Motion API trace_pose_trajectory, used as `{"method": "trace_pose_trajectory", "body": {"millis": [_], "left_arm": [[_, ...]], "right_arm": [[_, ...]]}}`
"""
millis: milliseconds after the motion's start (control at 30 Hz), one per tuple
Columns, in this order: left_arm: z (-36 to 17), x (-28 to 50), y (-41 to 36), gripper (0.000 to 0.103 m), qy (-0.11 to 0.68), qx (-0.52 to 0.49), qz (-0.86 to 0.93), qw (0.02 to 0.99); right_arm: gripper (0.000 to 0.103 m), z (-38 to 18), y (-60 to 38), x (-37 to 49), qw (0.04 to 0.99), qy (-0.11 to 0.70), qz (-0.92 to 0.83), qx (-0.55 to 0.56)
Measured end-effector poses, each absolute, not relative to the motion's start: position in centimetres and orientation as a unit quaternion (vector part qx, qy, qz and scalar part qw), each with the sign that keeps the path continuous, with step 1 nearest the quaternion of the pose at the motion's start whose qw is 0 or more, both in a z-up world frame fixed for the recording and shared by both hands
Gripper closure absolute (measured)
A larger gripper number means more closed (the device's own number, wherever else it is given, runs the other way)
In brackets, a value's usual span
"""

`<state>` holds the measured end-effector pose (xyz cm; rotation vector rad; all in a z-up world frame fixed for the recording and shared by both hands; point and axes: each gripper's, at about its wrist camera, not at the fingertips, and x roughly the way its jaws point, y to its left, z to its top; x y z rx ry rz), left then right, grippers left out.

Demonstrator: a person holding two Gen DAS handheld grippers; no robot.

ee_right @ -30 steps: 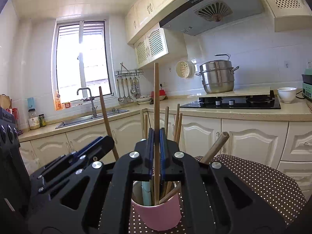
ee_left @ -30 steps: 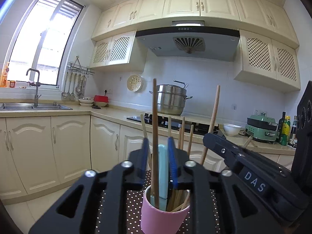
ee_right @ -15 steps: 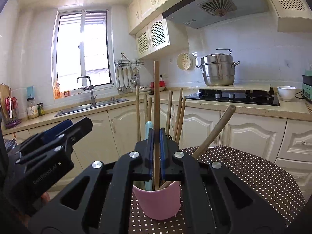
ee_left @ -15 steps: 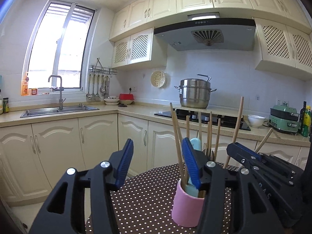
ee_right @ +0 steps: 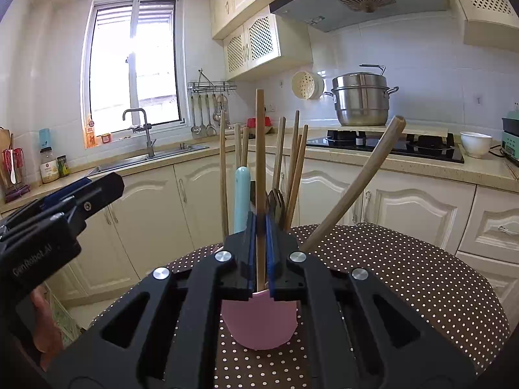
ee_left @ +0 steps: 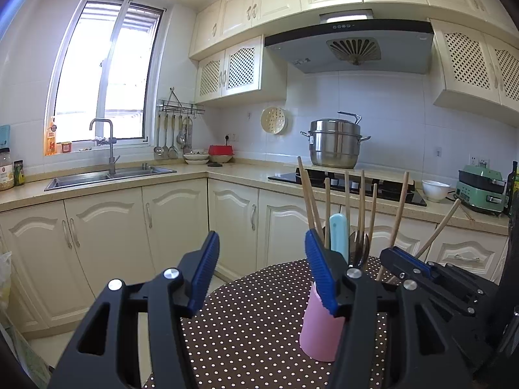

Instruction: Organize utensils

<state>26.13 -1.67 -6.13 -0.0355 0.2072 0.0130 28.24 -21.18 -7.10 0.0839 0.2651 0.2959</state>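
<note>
A pink cup (ee_right: 259,321) stands on a brown polka-dot table (ee_right: 405,278) and holds several wooden chopsticks, a light blue handle (ee_right: 241,201) and a thick wooden handle (ee_right: 356,181) leaning right. My right gripper (ee_right: 260,249) is shut on one upright wooden chopstick (ee_right: 259,149) just above the cup. My left gripper (ee_left: 259,272) is open and empty, left of the cup (ee_left: 319,334); its right finger overlaps the cup. The right gripper (ee_left: 421,269) shows in the left wrist view beside the cup.
Cream cabinets and a counter run behind, with a sink (ee_left: 107,175), a black hob (ee_left: 347,184), a steel pot (ee_left: 334,144), a white bowl (ee_left: 434,191) and a green appliance (ee_left: 483,188). The left gripper (ee_right: 61,214) shows at the left of the right wrist view.
My left gripper let go of the utensils, opened wide and drew back to the left of the cup. My right gripper stays shut on the upright chopstick.
</note>
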Motion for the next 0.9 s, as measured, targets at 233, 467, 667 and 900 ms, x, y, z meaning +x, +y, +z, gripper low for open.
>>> {"method": "trace_pose_trajectory", "body": {"millis": [233, 467, 667, 900], "left_arm": [[-5.9, 25.4, -1.0, 0.047, 0.110, -0.028, 0.009, 0.993], [-5.1, 23.9, -0.5, 0.046, 0.113, -0.027, 0.010, 0.993], [-3.5, 21.6, -0.5, 0.044, 0.106, -0.020, 0.017, 0.994], [-1.4, 17.9, -0.5, 0.040, 0.092, -0.004, 0.025, 0.995]], "right_arm": [[0.096, -6.5, -21.1, 27.5, 0.981, 0.125, 0.142, 0.041], [0.054, -5.3, -21.1, 26.0, 0.984, 0.112, 0.134, 0.041], [0.054, -3.6, -20.7, 23.4, 0.985, 0.100, 0.137, 0.041], [0.048, -1.3, -20.7, 19.0, 0.988, 0.081, 0.126, 0.046]]}}
